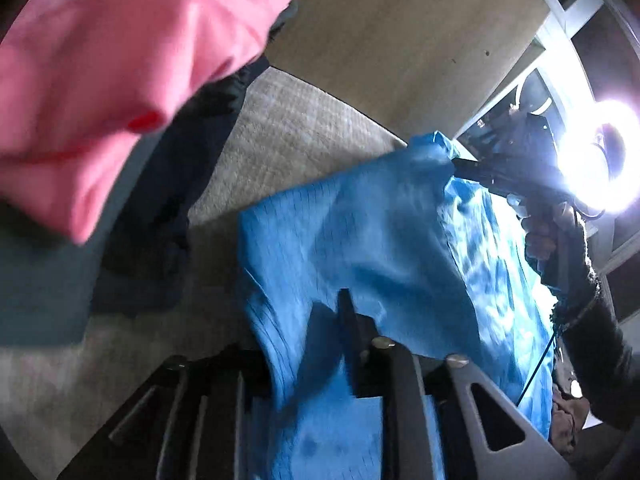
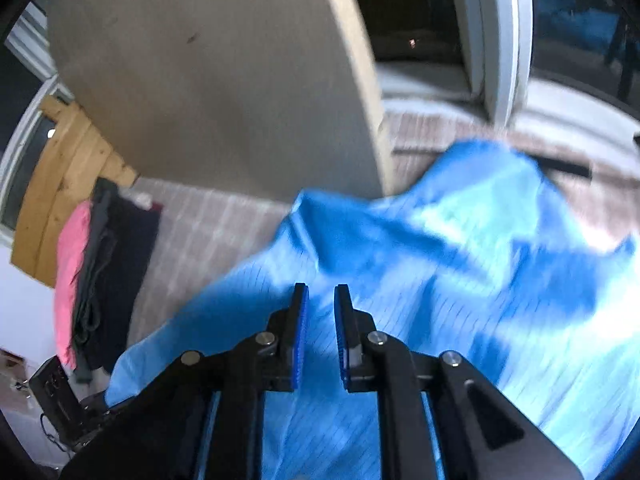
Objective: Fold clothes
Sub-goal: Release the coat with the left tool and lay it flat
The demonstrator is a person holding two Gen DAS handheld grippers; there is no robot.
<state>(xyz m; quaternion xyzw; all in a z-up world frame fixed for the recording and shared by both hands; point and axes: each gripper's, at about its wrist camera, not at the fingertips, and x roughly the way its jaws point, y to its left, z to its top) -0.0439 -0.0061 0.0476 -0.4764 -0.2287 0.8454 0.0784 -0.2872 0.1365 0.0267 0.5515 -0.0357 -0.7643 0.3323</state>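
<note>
Blue garment: a bright blue, finely ribbed cloth garment (image 2: 420,280), rumpled and spread over the grey woven surface (image 1: 288,140); it fills the lower middle of both wrist views.
Left claw: the left claw (image 1: 320,344) is largely draped by the blue garment; one dark finger (image 1: 350,320) shows, the other is under cloth. Whether its fingers press the cloth cannot be told.
Right claw: the right claw (image 2: 320,336) has its two fingers, with blue ribbed pads (image 2: 301,336), a narrow gap apart. Nothing lies between them in the right wrist view; the blue garment lies below and beyond.
Right claw, seen from the left: in the left wrist view its dark tip (image 1: 472,168) meets the far upper corner of the blue garment; the view is too blurred to tell contact.
Hand: a person's hand (image 1: 544,236) in a dark sleeve holds the right claw's handle, beside a glaring ring of light (image 1: 596,160).
Pink garment: a pink cloth garment (image 1: 100,80), blurred, at upper left and close to the lens.
Dark garments: dark folded clothes (image 1: 160,220) lie beneath and beside the pink garment.
Panel: a tall beige upright panel (image 2: 216,72) stands behind the grey surface.
</note>
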